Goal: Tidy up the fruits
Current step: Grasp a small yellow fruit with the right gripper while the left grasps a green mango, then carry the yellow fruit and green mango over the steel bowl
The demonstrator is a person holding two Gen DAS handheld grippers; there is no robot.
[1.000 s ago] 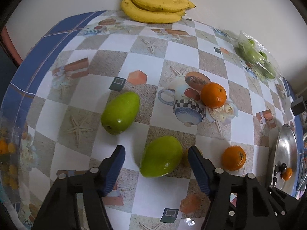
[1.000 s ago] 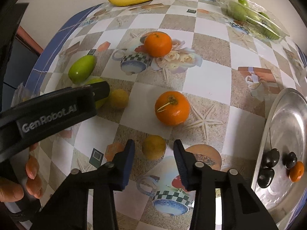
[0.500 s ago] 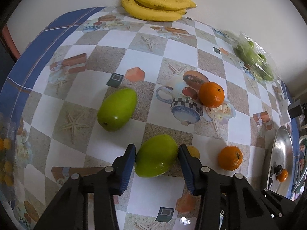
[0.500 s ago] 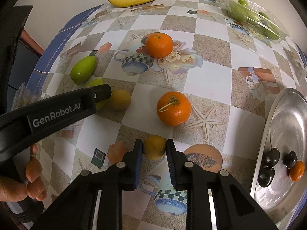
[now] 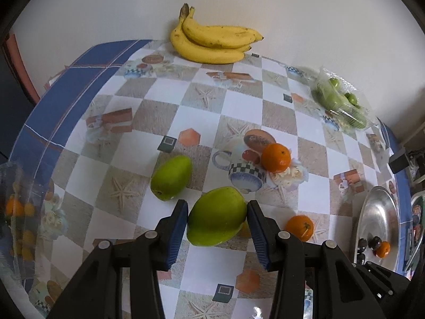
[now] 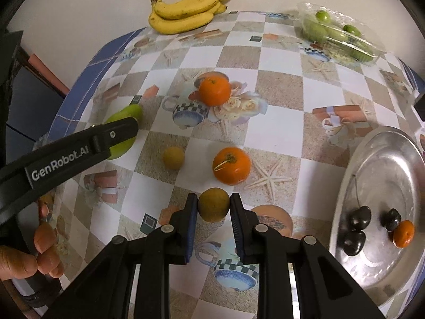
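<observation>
Left wrist view, table: the table (image 5: 148, 117) under a checkered plastic cloth printed with cups and starfish carries all the fruit, spread loose across it, so sorting is, I judge, at an early stage.
Tray: the round silver metal tray (image 6: 382, 164) lies at the table's right edge with dark cherries and one small orange fruit in it; it looks like a collecting place.
Bananas: the yellow bunch of bananas (image 5: 212, 42) rests against the far wall, well apart from the rest.
Mango: the large green oval mango (image 5: 216, 216) sits between the blue pads of the left claw (image 5: 217, 219), pinched across its width and apparently clear of the cloth; a second green mango (image 5: 171, 176) lies just beside it.
Small fruit: the small round yellow-brown fruit (image 6: 213, 204) is clamped in the right claw (image 6: 213, 214), near a stemmed orange (image 6: 231, 166).
Reason: each claw grips one kind, seemingly to carry them to separate groups.
</observation>
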